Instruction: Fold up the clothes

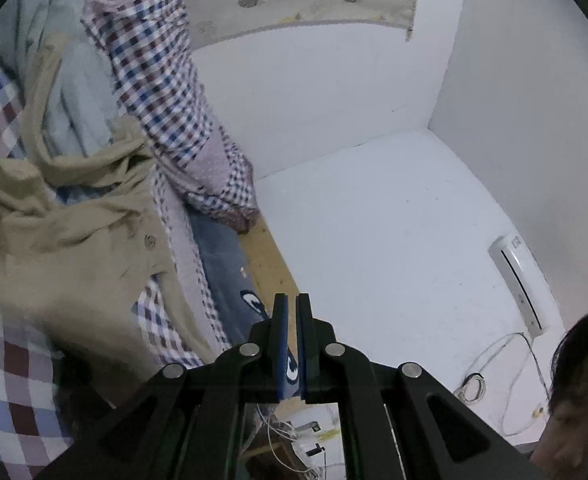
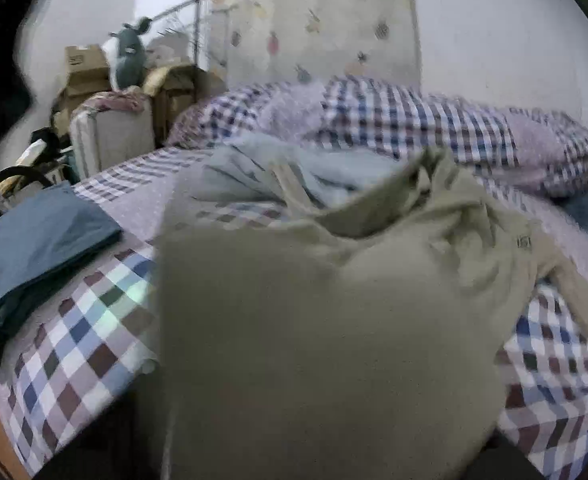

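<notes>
Nearest the right wrist camera, the beige garment (image 2: pixel 334 320) fills the lower frame, so close and blurred that the right tool is hidden behind it; I cannot tell whether that tool is apart, together or clamped on the cloth, though the fabric hanging over the lens suggests it is being lifted. In the left view the left tool (image 1: pixel 291 300) has its 2 blue-faced fingers (image 1: pixel 279 340) nearly together with only a thin slot between them and nothing caught there, pointing past the bed's wooden edge (image 1: pixel 269 264) toward the white wall. The same beige garment (image 1: pixel 73 248), showing 1 button (image 1: pixel 148 241), lies rumpled and unfolded on the checked bedspread (image 2: pixel 73 340). Just behind it sits 1 crumpled pale blue garment (image 2: pixel 253 168), also loose. At the bed's left corner rests 1 dark blue garment (image 2: pixel 37 240) in a flat, squared stack. So by my count 1 piece lies folded and 2 remain in heaps; the job looks partway along. Farther back the checked duvet (image 2: pixel 414 120) is bunched against the curtain (image 2: pixel 314 20).
</notes>
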Action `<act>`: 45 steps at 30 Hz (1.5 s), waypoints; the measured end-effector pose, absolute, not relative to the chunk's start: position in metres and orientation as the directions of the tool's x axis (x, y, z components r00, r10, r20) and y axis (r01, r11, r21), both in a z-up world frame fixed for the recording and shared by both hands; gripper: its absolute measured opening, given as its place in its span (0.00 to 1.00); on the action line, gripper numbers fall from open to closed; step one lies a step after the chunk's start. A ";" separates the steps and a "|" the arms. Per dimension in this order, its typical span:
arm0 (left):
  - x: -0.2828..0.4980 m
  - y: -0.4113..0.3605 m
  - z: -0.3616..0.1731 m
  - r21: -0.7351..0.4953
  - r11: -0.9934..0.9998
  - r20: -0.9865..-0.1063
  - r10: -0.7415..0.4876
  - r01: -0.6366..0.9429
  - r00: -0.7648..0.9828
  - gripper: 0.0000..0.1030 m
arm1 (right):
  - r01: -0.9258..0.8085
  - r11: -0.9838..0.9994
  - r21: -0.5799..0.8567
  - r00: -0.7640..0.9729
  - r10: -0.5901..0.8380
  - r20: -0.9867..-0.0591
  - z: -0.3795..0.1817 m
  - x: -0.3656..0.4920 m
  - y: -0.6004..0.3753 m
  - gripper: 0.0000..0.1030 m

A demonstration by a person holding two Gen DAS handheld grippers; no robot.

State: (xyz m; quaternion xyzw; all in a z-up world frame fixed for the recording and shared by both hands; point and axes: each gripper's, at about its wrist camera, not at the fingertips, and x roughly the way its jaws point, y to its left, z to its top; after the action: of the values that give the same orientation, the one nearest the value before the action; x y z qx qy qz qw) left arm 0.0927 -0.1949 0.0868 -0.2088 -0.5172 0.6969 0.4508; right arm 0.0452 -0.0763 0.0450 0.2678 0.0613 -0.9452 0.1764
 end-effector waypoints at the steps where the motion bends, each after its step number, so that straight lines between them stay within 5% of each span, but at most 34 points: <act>1: 0.095 -0.197 0.090 -0.908 -0.086 0.156 0.840 -0.411 -0.520 0.02 | 0.363 -0.931 -0.029 -0.799 -0.295 -0.524 0.049 0.048 -0.071 0.01; 7: 0.095 -0.225 0.082 -0.923 -0.235 0.031 0.743 -0.305 -0.668 0.08 | 0.340 -0.938 -0.074 -0.826 -0.260 -0.500 0.074 0.067 -0.040 0.00; 9: 0.097 -0.239 0.078 -0.926 -0.281 -0.008 0.686 -0.254 -0.728 0.23 | 0.332 -0.939 -0.089 -0.835 -0.248 -0.492 0.083 0.074 -0.030 0.00; 11: 0.102 -0.260 0.072 -0.929 -0.322 -0.049 0.600 -0.184 -0.799 0.52 | 0.324 -0.940 -0.104 -0.843 -0.237 -0.483 0.091 0.080 -0.019 0.00; 13: 0.104 -0.275 0.066 -0.927 -0.358 -0.104 0.529 -0.111 -0.842 0.59 | 0.298 -0.944 -0.140 -0.862 -0.204 -0.464 0.107 0.093 -0.004 0.00; 16: 0.108 -0.297 0.050 -0.914 -0.405 -0.219 0.436 0.027 -0.873 0.59 | 0.218 -0.954 -0.207 -0.898 -0.113 -0.424 0.135 0.115 0.025 0.00; 21: 0.096 -0.289 0.026 -0.874 -0.464 -0.374 0.450 0.146 -0.811 0.59 | 0.047 -0.934 -0.355 -0.922 0.097 -0.376 0.171 0.149 0.071 0.00; 27: 0.082 -0.232 0.020 -0.787 -0.609 -0.504 0.546 0.096 -0.668 0.59 | -0.096 -0.756 -0.647 -0.768 0.469 -0.435 0.154 0.149 0.113 0.00; 32: 0.088 -0.175 0.022 -0.711 -0.702 -0.579 0.612 -0.033 -0.539 0.58 | -0.104 -0.778 -0.619 -0.633 0.532 -0.562 0.105 0.150 0.157 0.01; 38: 0.104 -0.125 0.021 -0.587 -0.796 -0.673 0.580 -0.146 -0.459 0.57 | -0.161 -0.839 -0.521 -0.626 0.494 -0.603 0.077 0.171 0.188 0.01; 39: 0.104 -0.121 0.019 -0.574 -0.805 -0.686 0.572 -0.150 -0.450 0.54 | -0.158 -0.843 -0.515 -0.630 0.488 -0.604 0.076 0.173 0.190 0.01; 43: 0.105 -0.102 0.013 -0.527 -0.836 -0.727 0.537 -0.155 -0.428 0.07 | -0.186 -0.848 -0.496 -0.660 0.482 -0.577 0.085 0.184 0.200 0.01; 45: 0.107 -0.099 0.014 -0.524 -0.840 -0.726 0.527 -0.141 -0.441 0.07 | -0.177 -0.863 -0.473 -0.669 0.458 -0.586 0.087 0.189 0.207 0.03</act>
State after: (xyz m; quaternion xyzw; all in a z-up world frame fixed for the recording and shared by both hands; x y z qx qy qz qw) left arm 0.1069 -0.0990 0.0135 -0.4881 -0.1977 0.8256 0.2025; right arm 0.1890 0.2072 0.0872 0.3662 0.1921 -0.8930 -0.1777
